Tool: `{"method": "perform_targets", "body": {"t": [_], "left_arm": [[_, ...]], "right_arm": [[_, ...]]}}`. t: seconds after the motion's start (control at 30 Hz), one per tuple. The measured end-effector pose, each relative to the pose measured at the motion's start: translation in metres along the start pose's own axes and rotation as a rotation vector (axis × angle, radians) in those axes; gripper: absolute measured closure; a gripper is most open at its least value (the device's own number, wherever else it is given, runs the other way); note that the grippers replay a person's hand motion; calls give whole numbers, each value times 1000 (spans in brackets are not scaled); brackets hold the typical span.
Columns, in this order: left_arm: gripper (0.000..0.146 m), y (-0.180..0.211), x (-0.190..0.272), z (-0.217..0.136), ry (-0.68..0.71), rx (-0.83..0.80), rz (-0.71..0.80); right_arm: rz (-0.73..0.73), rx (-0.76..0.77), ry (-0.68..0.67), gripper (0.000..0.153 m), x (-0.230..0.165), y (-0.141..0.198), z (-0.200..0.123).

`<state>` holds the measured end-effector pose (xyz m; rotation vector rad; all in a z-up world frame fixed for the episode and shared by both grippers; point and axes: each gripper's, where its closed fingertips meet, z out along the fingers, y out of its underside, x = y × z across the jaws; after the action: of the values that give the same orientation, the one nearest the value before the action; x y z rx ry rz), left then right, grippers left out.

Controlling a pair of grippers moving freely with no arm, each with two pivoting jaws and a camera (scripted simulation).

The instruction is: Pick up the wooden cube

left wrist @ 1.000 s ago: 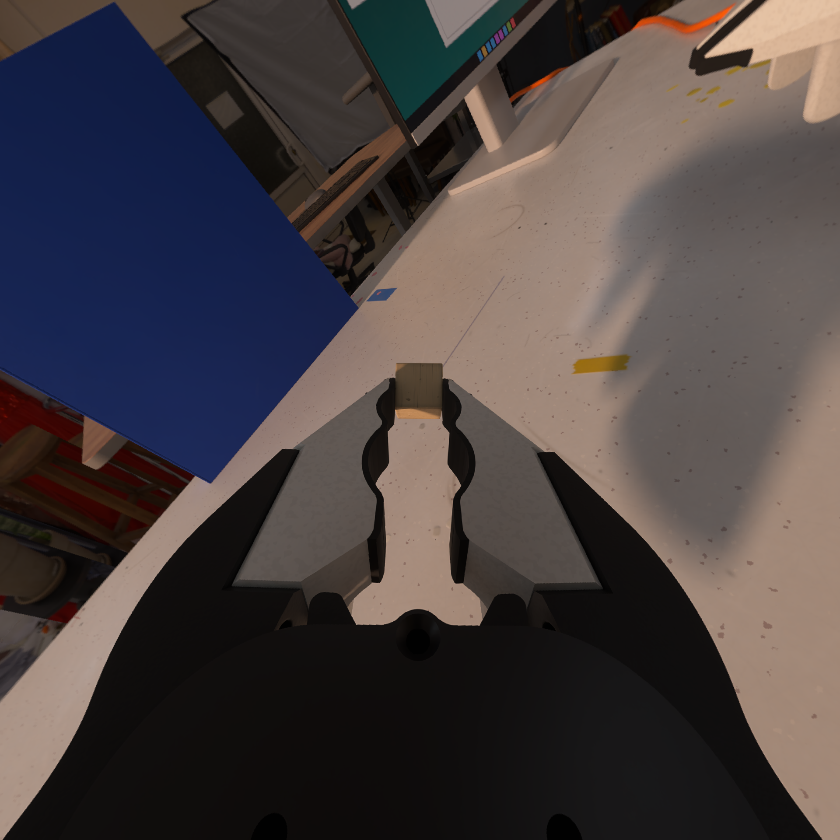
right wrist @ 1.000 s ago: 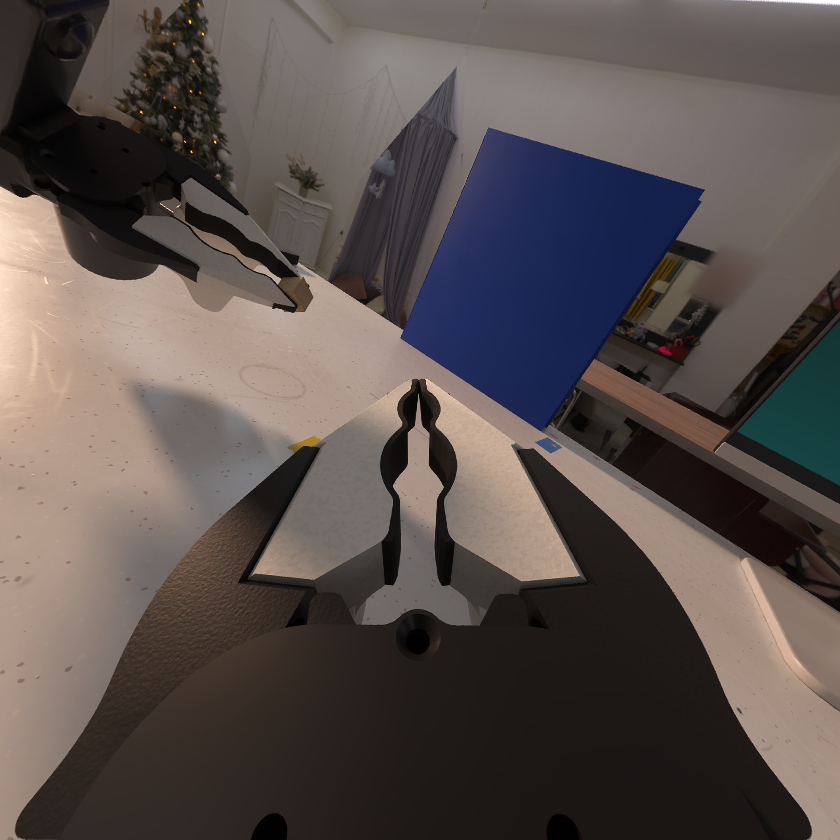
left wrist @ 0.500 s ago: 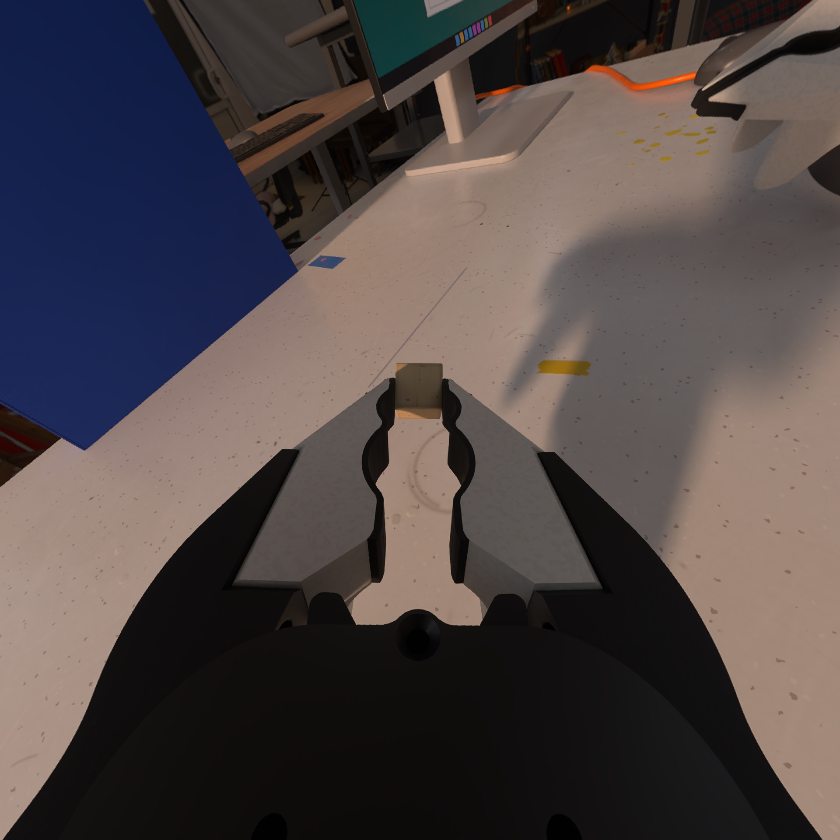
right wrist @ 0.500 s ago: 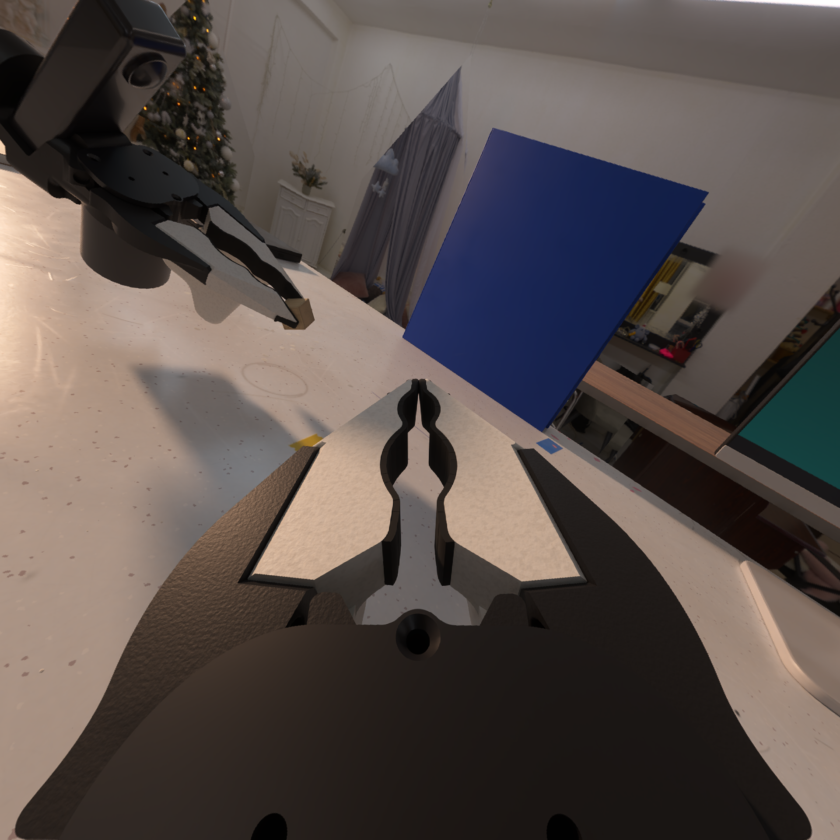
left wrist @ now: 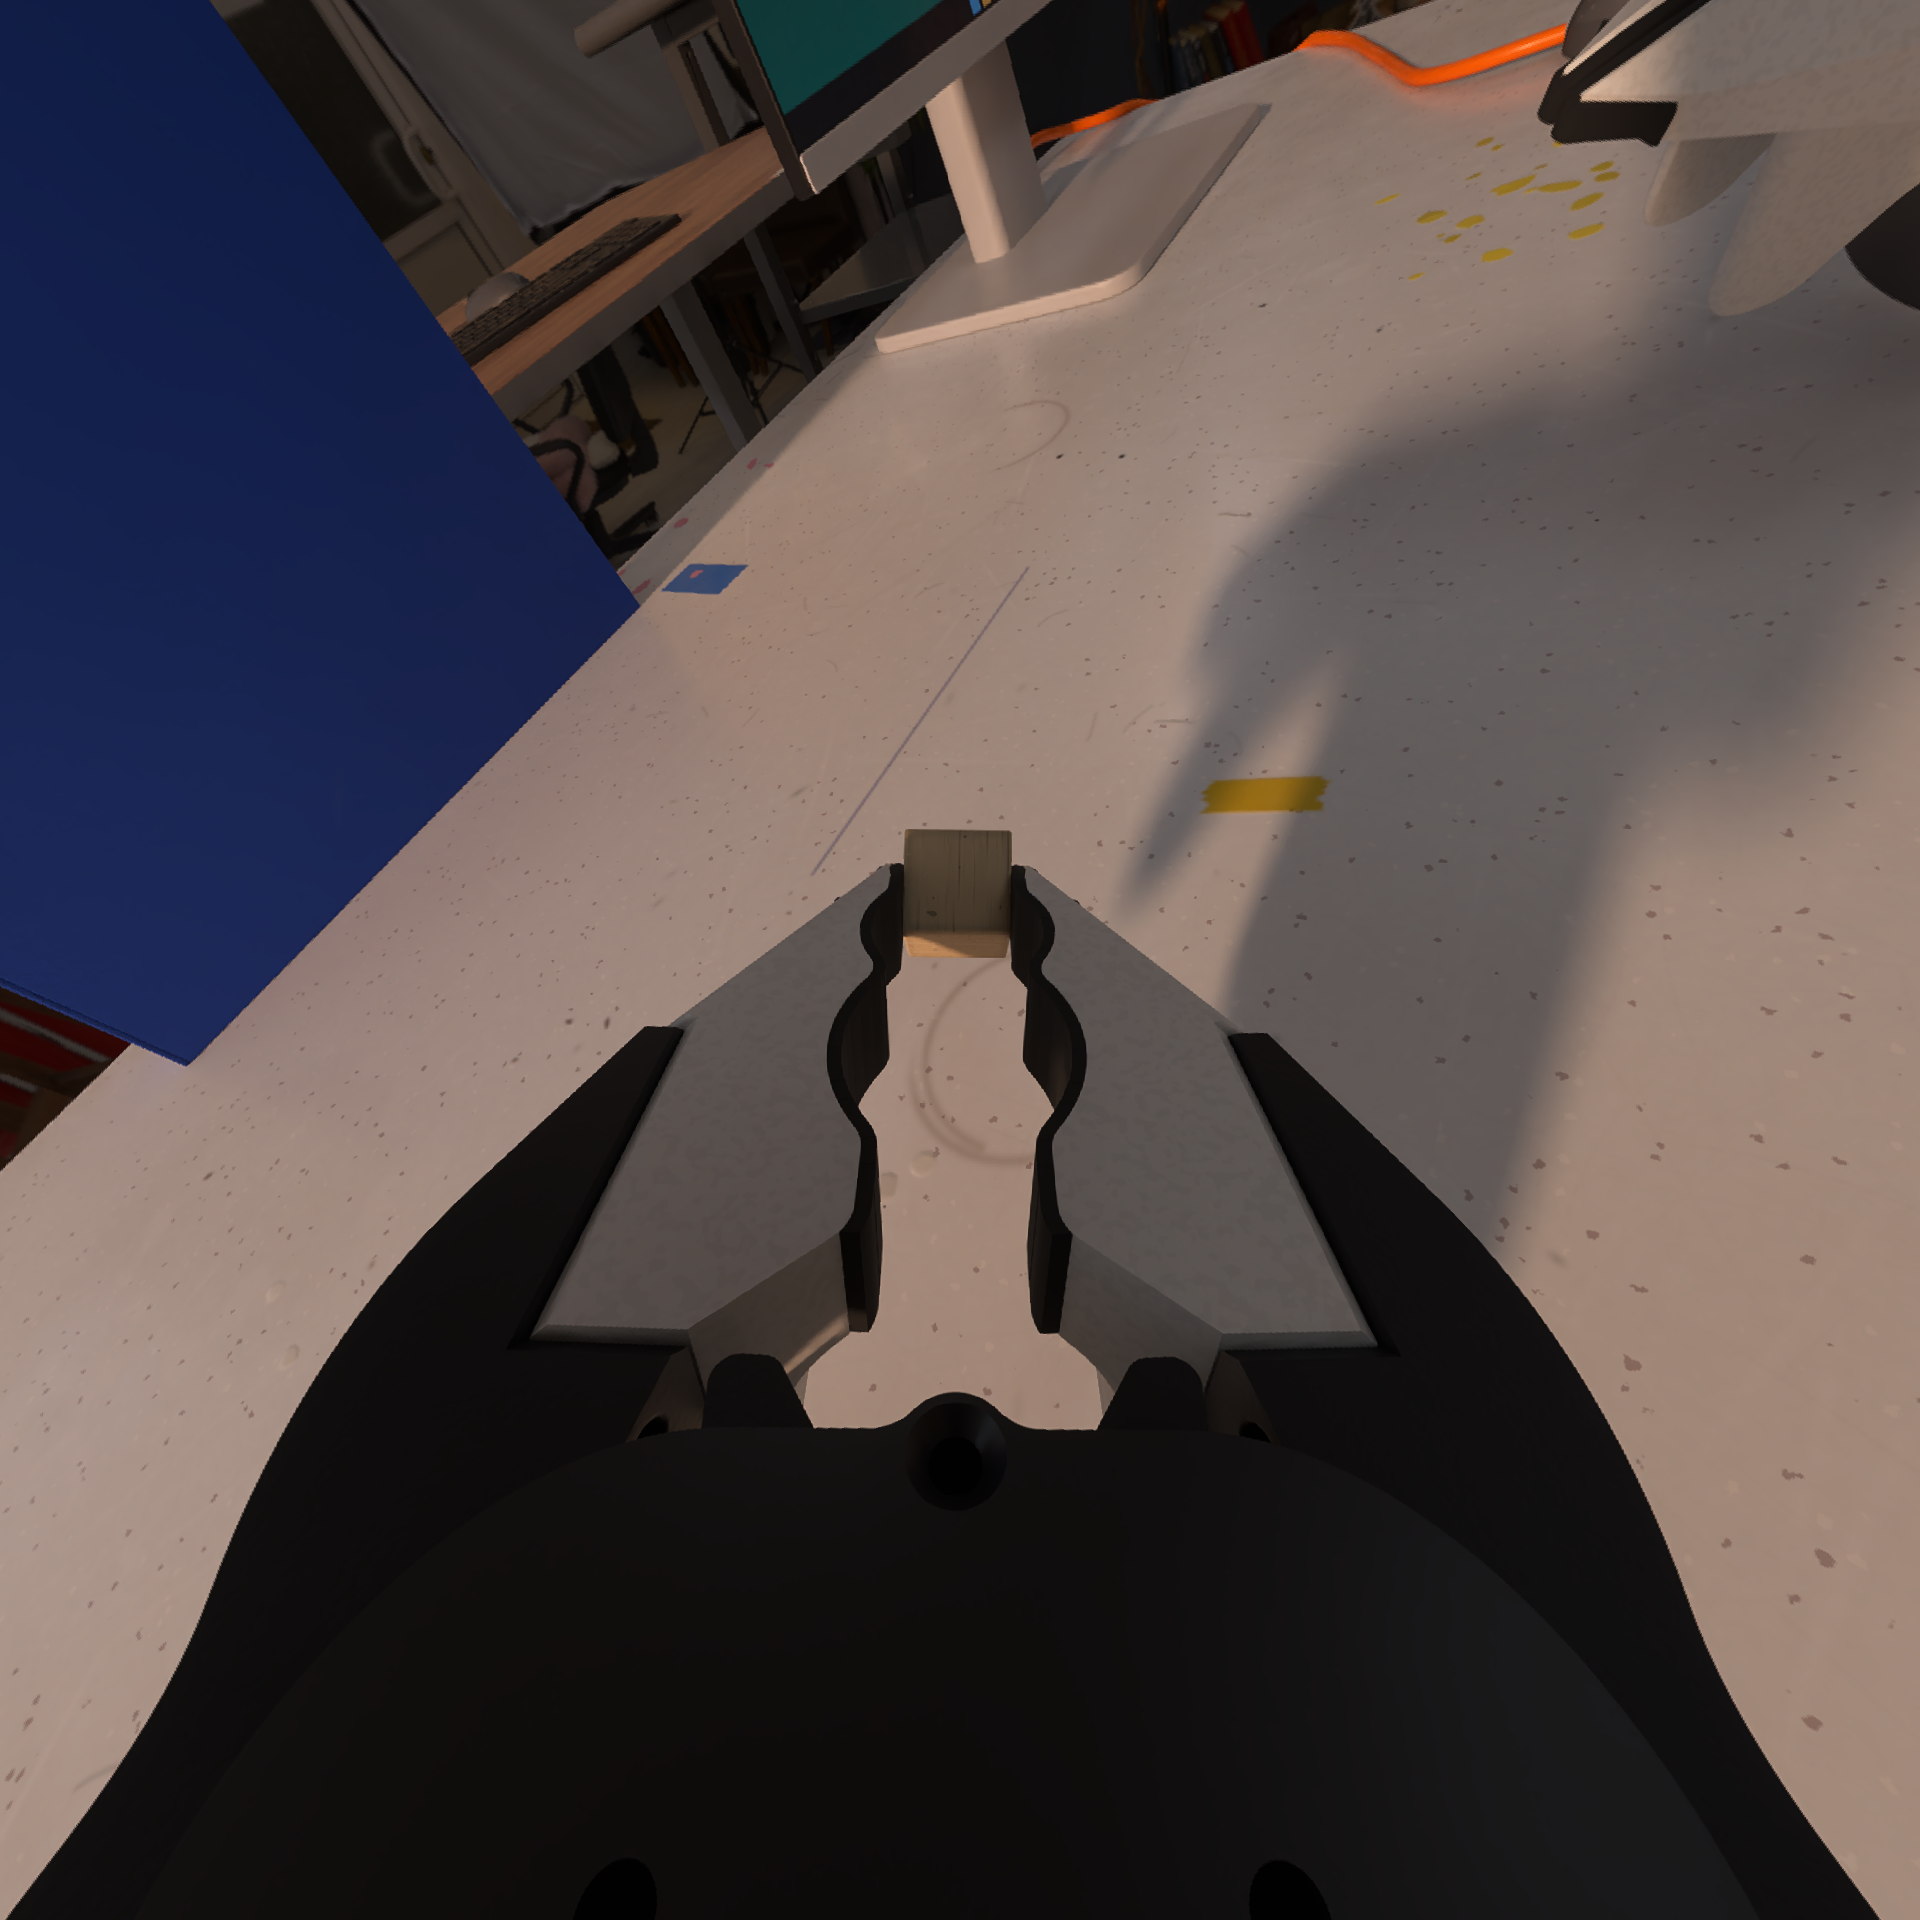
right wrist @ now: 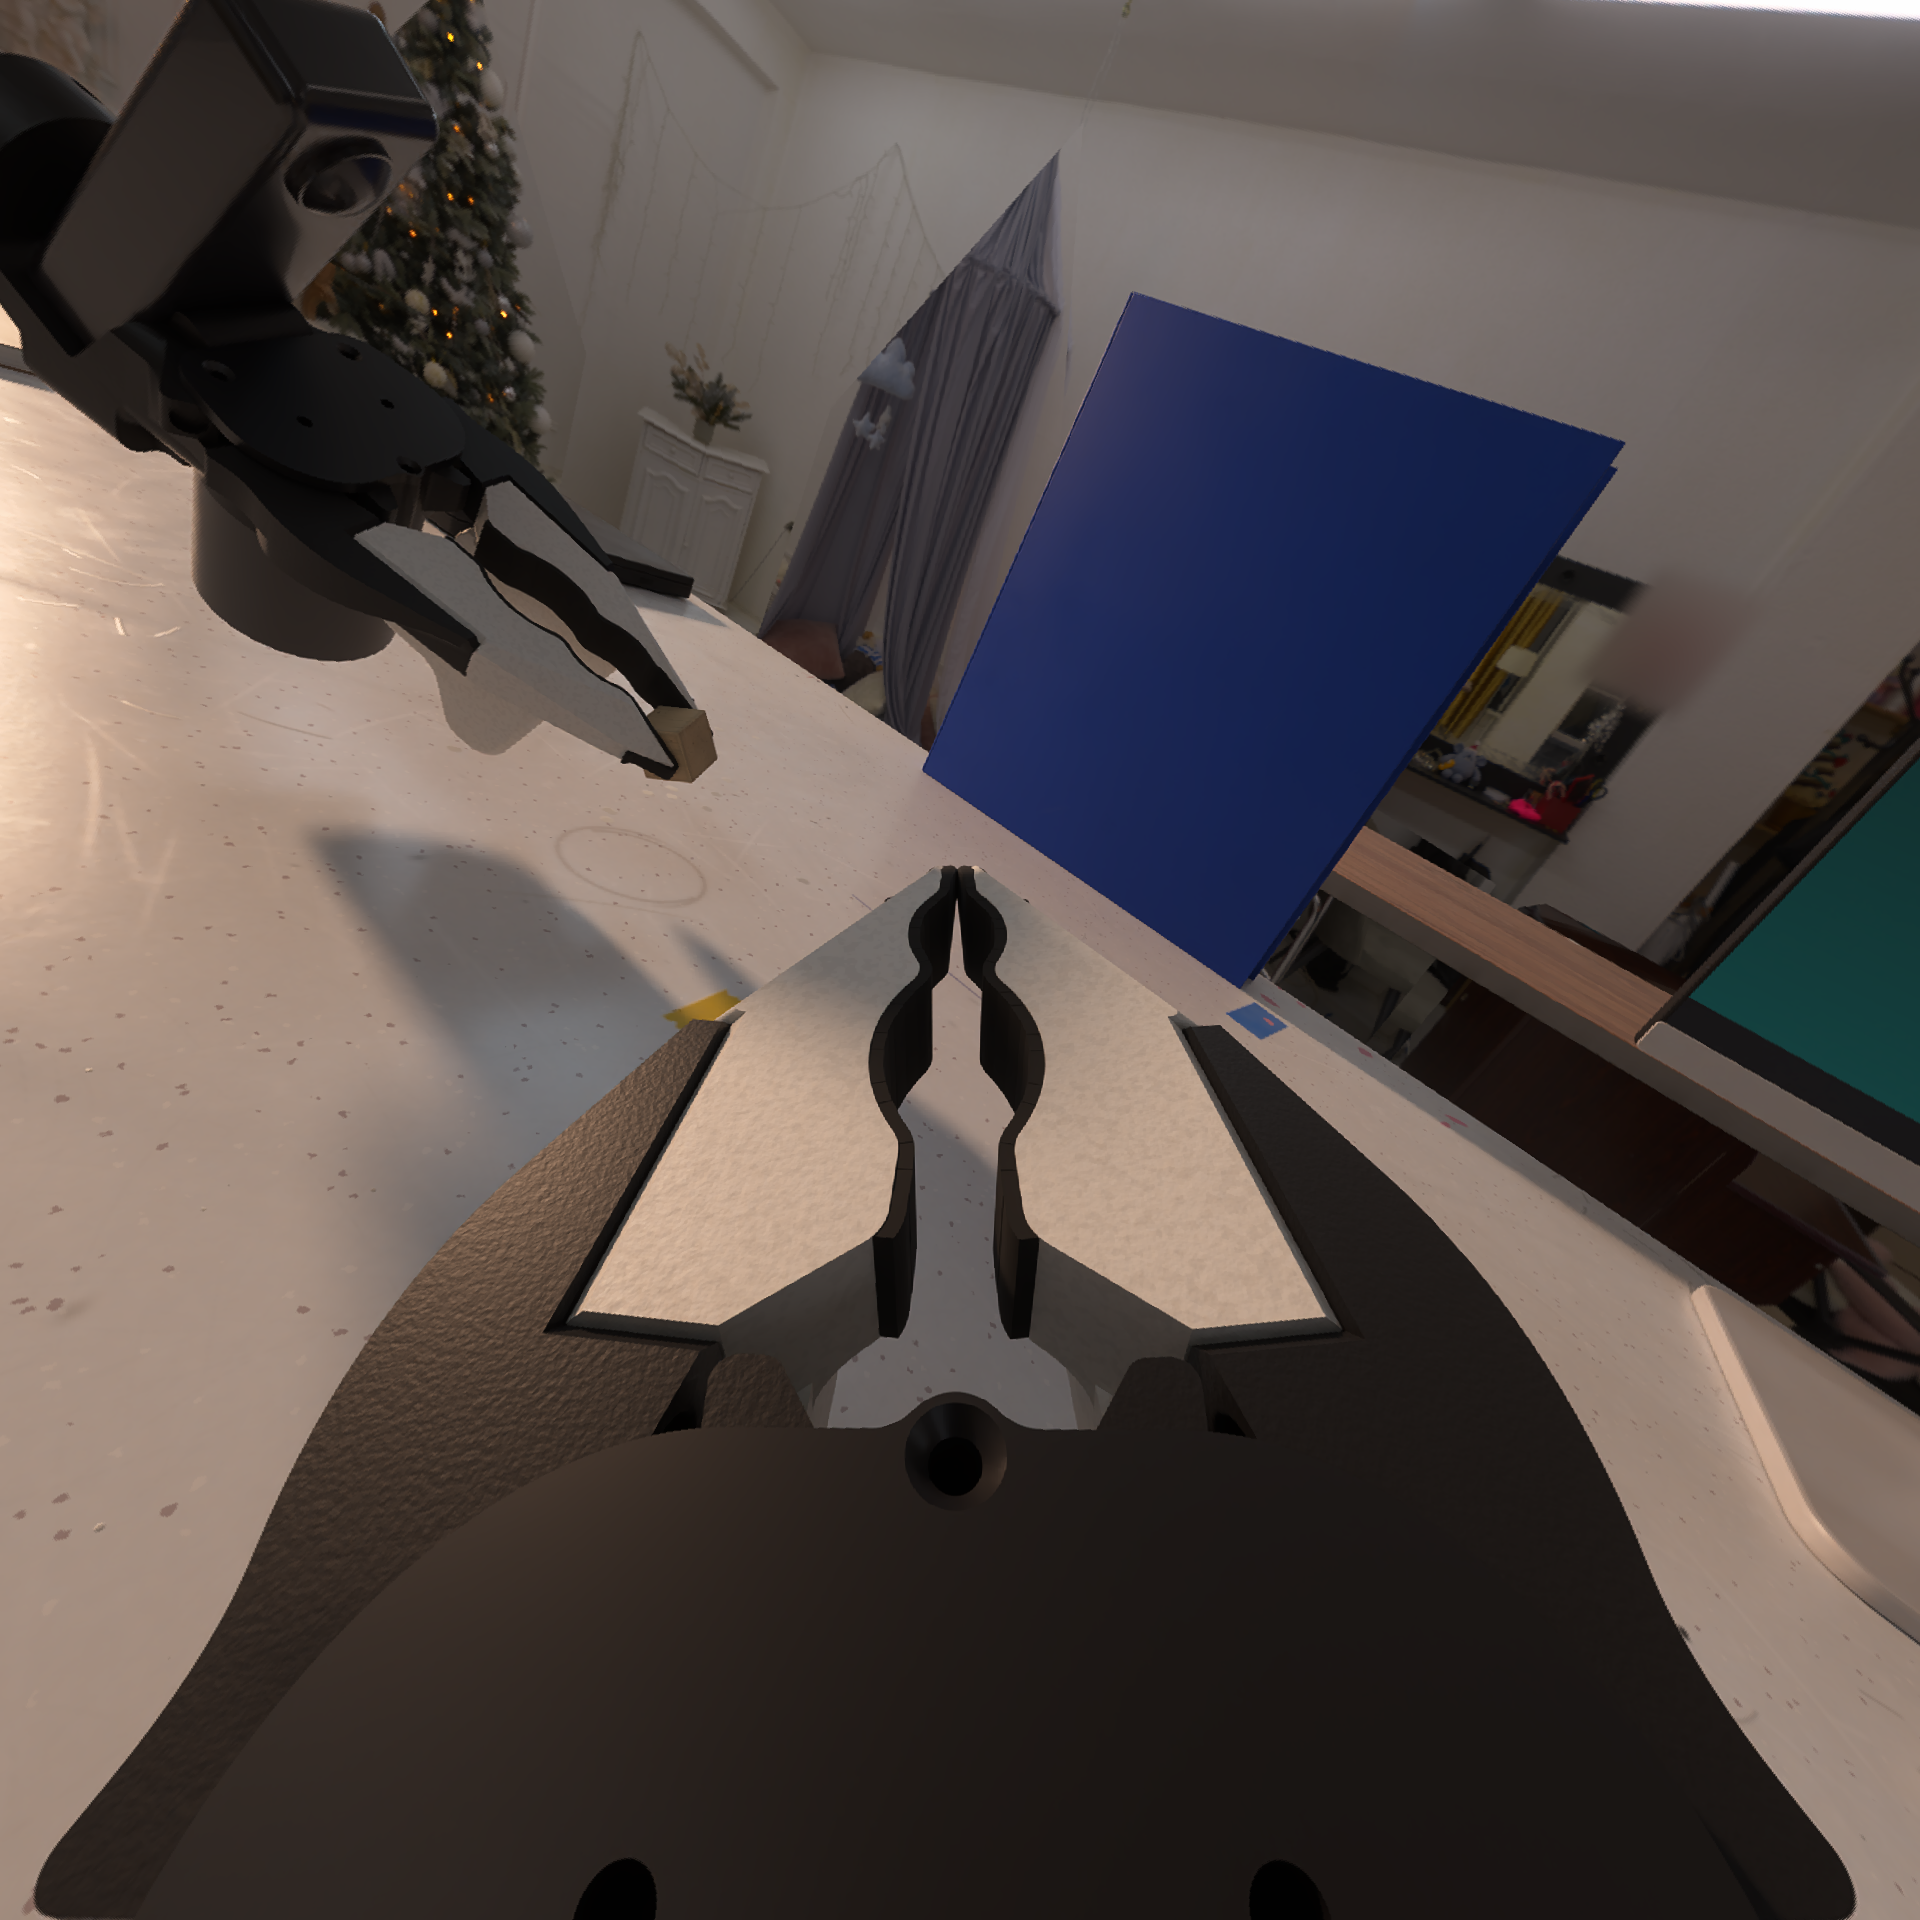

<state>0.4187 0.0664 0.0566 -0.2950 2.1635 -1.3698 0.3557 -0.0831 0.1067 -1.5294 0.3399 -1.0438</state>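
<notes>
Above the table (right wrist: 208, 1039), left gripper (right wrist: 670, 753) tilts downward, its tips pinching the cube (left wrist: 957, 891); right gripper (right wrist: 956, 875) lies low, tips pressed together.

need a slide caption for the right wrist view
Left gripper holds the wooden cube above the white table, while the shut right gripper waits near the blue panel.

My left wrist camera looks steeply down along its fingers at the white table (left wrist: 1351, 1039) from close above, facing the blue panel (left wrist: 208, 520) and monitor (left wrist: 862, 62), while my right wrist camera sits lower, looking across the same table (right wrist: 260, 1039) toward that panel (right wrist: 1247, 644).
</notes>
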Motion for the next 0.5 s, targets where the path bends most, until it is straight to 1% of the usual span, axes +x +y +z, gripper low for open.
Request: {"method": "perform_targets", "body": {"t": [0.5], "left_arm": [[127, 1, 2, 1, 11, -13, 17]], "right_arm": [[-1, 0, -1, 153, 0, 0, 0]]}}
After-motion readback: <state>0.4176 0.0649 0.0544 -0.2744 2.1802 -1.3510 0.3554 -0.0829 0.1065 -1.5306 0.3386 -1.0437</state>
